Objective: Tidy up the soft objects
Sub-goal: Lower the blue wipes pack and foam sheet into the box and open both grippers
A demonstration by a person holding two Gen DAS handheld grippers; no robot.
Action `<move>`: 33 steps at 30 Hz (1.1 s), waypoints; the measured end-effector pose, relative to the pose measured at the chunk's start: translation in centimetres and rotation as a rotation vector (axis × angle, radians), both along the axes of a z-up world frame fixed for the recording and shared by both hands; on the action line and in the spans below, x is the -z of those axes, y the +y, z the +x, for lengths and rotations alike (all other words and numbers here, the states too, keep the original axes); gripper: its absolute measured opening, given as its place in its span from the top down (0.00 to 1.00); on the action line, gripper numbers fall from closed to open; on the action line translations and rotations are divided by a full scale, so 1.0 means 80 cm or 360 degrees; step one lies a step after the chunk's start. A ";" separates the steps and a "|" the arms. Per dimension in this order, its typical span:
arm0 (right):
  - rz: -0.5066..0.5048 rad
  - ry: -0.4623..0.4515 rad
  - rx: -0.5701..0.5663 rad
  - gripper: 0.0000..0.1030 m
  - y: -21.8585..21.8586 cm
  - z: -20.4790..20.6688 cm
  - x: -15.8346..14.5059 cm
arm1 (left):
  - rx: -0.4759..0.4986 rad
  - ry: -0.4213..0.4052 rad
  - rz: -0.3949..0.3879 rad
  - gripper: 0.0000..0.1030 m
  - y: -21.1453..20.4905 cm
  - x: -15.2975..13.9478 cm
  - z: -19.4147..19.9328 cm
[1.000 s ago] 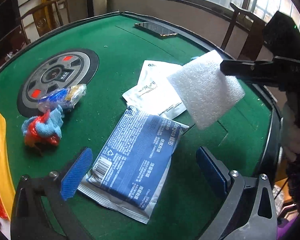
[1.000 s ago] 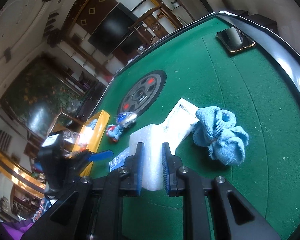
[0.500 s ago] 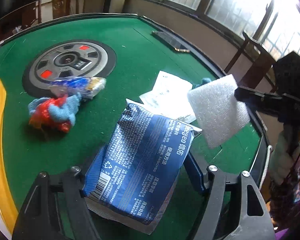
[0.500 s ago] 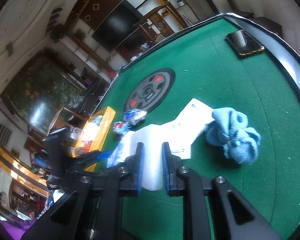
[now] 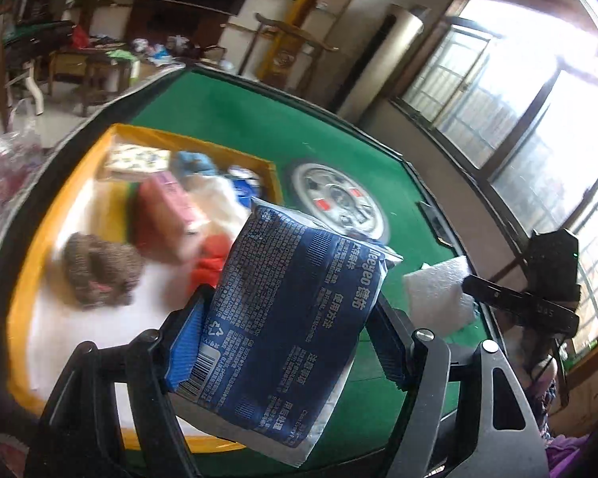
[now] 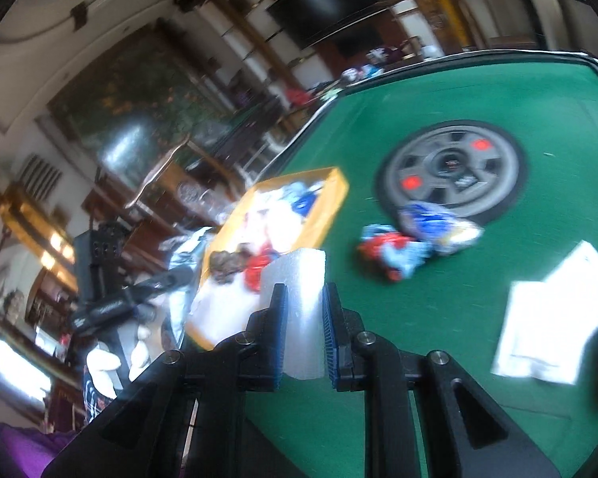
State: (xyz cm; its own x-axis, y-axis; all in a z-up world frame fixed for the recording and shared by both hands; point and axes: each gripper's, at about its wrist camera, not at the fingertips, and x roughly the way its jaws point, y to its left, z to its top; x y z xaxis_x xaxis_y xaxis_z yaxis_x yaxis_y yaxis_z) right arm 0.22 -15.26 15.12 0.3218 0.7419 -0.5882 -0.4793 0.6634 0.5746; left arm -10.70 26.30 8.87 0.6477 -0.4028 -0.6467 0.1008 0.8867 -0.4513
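Left wrist view: the left gripper (image 5: 287, 338) is clamped on a blue pouch (image 5: 295, 318), held aloft with its long axis running from lower centre toward upper right. The yellow tray (image 5: 195, 147) fills the left of the frame, up and left of the pouch, already holding blurred soft items. The foam block (image 5: 434, 298) shows at right, pinched by the right gripper (image 5: 470, 286).

Right wrist view: the right gripper (image 6: 303, 330) is closed on the foam block (image 6: 301, 310) — upright between the 2 pads. The tray (image 6: 335, 195) lies just beyond, upper left of centre. A red-blue toy (image 6: 394, 251) and white packets (image 6: 554, 318) remain on the green table (image 6: 438, 83). Judgement: the left gripper sits nearer the tray — its drop likely comes first.
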 end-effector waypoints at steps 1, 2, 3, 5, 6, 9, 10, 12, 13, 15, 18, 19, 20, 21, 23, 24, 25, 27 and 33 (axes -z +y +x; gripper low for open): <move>-0.0007 0.0003 -0.0045 0.85 0.019 0.001 0.001 | -0.0069 0.0046 0.0017 0.29 0.020 0.007 0.003; -0.0015 0.0006 -0.0087 0.85 0.039 0.002 0.003 | -0.0123 0.0099 0.0032 0.28 0.036 0.016 0.004; -0.0022 0.0013 -0.0122 0.85 0.055 0.003 0.006 | -0.0178 0.0156 0.0048 0.28 0.049 0.026 0.006; -0.0042 0.0033 -0.0200 0.85 0.091 0.005 0.013 | -0.0256 0.0248 0.0063 0.28 0.069 0.045 0.007; -0.0059 0.0044 -0.0229 0.85 0.109 0.005 0.017 | -0.0283 0.0294 0.0073 0.29 0.075 0.054 0.009; -0.0124 0.0070 -0.0316 0.85 0.153 0.006 0.032 | -0.0325 0.0353 0.0097 0.28 0.081 0.067 0.020; -0.0159 0.0070 -0.0337 0.85 0.168 0.006 0.036 | -0.0337 0.0366 0.0114 0.28 0.081 0.068 0.026; -0.0224 0.0071 -0.0367 0.85 0.193 0.004 0.045 | -0.0354 0.0401 0.0154 0.26 0.078 0.076 0.042; -0.0249 0.0083 -0.0380 0.85 0.204 0.004 0.051 | -0.0355 0.0420 0.0159 0.26 0.078 0.079 0.047; -0.0295 0.0112 -0.0398 0.85 0.222 0.005 0.061 | -0.0373 0.0427 0.0190 0.24 0.075 0.083 0.056; -0.0398 0.0118 -0.0399 0.85 0.235 0.007 0.077 | -0.0391 0.0421 0.0167 0.24 0.075 0.079 0.047; -0.0426 0.0111 -0.0390 0.85 0.237 0.008 0.080 | -0.0396 0.0423 0.0142 0.24 0.076 0.077 0.043; -0.0429 0.0105 -0.0380 0.84 0.237 0.011 0.080 | -0.0402 0.0414 0.0139 0.24 0.076 0.075 0.038; -0.0438 0.0106 -0.0370 0.84 0.237 0.014 0.079 | -0.0409 0.0401 0.0146 0.24 0.075 0.069 0.032; -0.0509 0.0049 -0.0344 0.82 0.238 0.016 0.077 | -0.0427 0.0351 0.0162 0.24 0.075 0.058 0.020; -0.0543 0.0016 -0.0335 0.81 0.240 0.015 0.074 | -0.0441 0.0315 0.0169 0.24 0.075 0.051 0.014; -0.0567 -0.0004 -0.0331 0.80 0.243 0.016 0.072 | -0.0457 0.0269 0.0175 0.24 0.076 0.043 0.008; -0.0587 -0.0006 -0.0325 0.80 0.245 0.019 0.073 | -0.0502 0.0182 0.0183 0.24 0.078 0.028 -0.005; -0.0296 0.0317 -0.0403 0.87 0.249 0.037 0.096 | -0.0573 0.0058 0.0079 0.24 0.090 0.008 -0.026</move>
State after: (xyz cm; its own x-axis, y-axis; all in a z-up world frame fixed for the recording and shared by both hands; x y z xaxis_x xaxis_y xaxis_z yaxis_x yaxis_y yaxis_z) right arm 3.15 4.65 7.41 0.0074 0.6577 -0.7532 -0.5326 0.6401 0.5537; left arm -12.78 33.48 8.19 0.7184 -0.1207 -0.6851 -0.2371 0.8834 -0.4043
